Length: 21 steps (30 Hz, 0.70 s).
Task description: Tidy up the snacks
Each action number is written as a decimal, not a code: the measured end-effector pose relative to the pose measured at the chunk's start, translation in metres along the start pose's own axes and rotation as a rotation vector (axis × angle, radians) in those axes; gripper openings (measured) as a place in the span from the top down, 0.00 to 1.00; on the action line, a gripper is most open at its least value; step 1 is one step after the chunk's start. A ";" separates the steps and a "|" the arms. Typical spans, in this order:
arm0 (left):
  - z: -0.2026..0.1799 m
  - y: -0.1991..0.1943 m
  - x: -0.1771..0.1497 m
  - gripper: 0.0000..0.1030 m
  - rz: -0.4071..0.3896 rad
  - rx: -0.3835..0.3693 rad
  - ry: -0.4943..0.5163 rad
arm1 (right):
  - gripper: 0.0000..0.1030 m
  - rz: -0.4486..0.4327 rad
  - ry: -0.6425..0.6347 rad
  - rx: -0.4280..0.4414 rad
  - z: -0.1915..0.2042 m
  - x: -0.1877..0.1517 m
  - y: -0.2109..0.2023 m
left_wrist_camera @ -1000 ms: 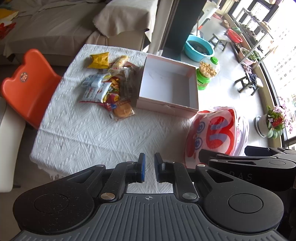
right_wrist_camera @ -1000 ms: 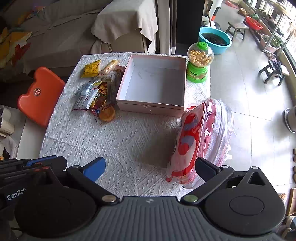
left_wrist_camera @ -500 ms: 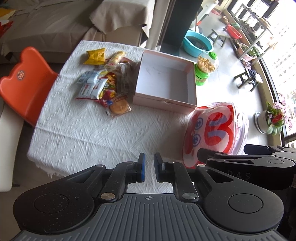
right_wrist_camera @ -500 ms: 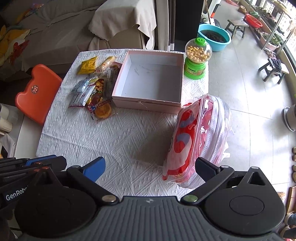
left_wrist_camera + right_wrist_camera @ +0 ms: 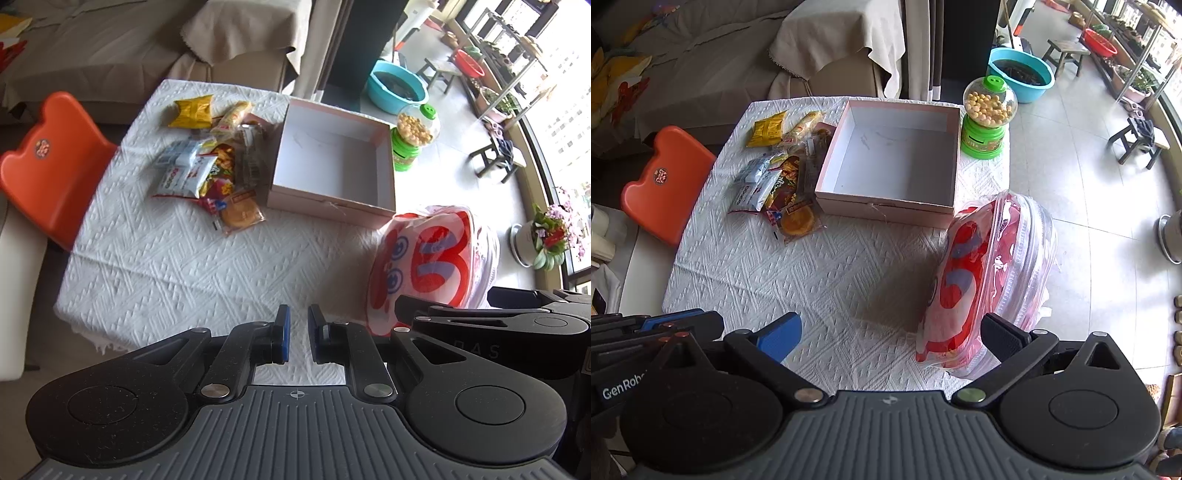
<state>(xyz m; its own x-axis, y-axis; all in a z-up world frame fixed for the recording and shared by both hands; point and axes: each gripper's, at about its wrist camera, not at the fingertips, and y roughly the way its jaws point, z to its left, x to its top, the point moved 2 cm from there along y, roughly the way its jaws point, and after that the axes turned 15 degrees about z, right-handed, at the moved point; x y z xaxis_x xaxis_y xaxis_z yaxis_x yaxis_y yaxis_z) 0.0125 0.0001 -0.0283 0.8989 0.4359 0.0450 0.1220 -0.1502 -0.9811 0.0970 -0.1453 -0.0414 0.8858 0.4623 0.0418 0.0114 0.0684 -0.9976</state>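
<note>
A pile of several snack packets [image 5: 210, 166] [image 5: 779, 177] lies on the white tablecloth [image 5: 184, 258], left of an open, empty pink box [image 5: 328, 206] [image 5: 882, 211]. A red and clear zip bag [image 5: 424, 266] [image 5: 982, 273] stands upright at the table's right edge. My left gripper [image 5: 298, 317] hovers over the near edge of the cloth, its jaws shut with nothing between them. My right gripper [image 5: 890, 325] hangs over the near part of the table, open wide and empty. Its right finger is close beside the bag without touching it.
A green candy dispenser [image 5: 410, 136] [image 5: 986, 122] stands at the far right corner behind the box. An orange chair [image 5: 48, 170] [image 5: 665, 177] sits against the table's left side. A covered sofa lies beyond the table. Tiled floor with a blue basin [image 5: 1021, 74] lies to the right.
</note>
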 end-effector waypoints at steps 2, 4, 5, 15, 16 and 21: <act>0.000 0.000 0.000 0.86 0.000 -0.001 0.001 | 0.00 0.000 -0.002 -0.001 0.001 0.000 0.000; 0.001 0.000 0.000 0.86 0.002 -0.002 0.001 | 0.00 0.000 -0.002 -0.001 0.001 0.000 0.001; 0.001 0.000 0.000 0.86 0.003 -0.002 0.002 | 0.00 0.000 -0.002 -0.001 0.001 0.000 0.001; -0.001 0.001 -0.002 0.86 0.013 -0.004 0.009 | 0.00 0.003 0.003 -0.001 0.001 -0.002 0.001; -0.001 0.001 -0.002 0.86 0.013 -0.004 0.008 | 0.00 0.004 0.003 -0.001 0.001 -0.002 0.001; -0.001 0.002 -0.002 0.86 0.015 -0.004 0.008 | 0.00 0.003 0.003 -0.001 0.001 -0.002 0.002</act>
<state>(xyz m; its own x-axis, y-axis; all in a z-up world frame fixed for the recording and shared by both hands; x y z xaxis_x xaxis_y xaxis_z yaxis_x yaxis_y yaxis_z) 0.0107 -0.0017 -0.0298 0.9038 0.4268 0.0322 0.1106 -0.1603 -0.9809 0.0949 -0.1456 -0.0432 0.8872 0.4599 0.0382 0.0088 0.0660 -0.9978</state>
